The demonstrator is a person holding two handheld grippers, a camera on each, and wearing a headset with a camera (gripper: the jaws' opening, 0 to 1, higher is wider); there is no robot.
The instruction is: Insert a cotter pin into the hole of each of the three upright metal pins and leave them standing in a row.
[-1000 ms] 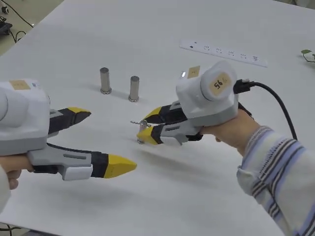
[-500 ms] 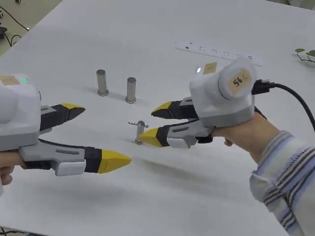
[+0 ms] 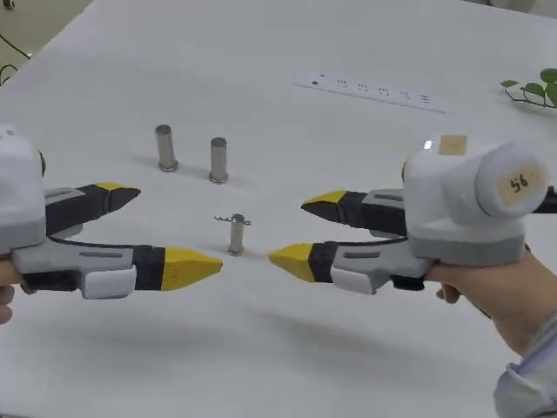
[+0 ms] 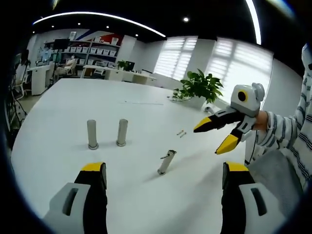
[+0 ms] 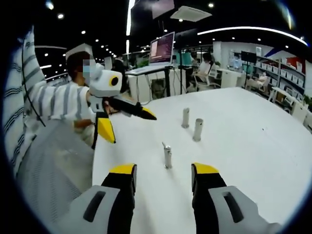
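left gripper [image 3: 172, 226] released, empty | right gripper [image 3: 291, 230] released, empty | cotter pin [image 3: 228, 219] faint, through nearest metal pin [image 3: 236, 239]

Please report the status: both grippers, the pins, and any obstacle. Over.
Left hand-held gripper open, empty; right hand-held gripper open, empty. Near metal pin upright, cotter pin through it; rear metal pins bare. Nothing in the way.

Power strip [image 3: 370, 90] flat on white table [image 3: 261, 52]; leafy plant [image 3: 526, 89] nearby
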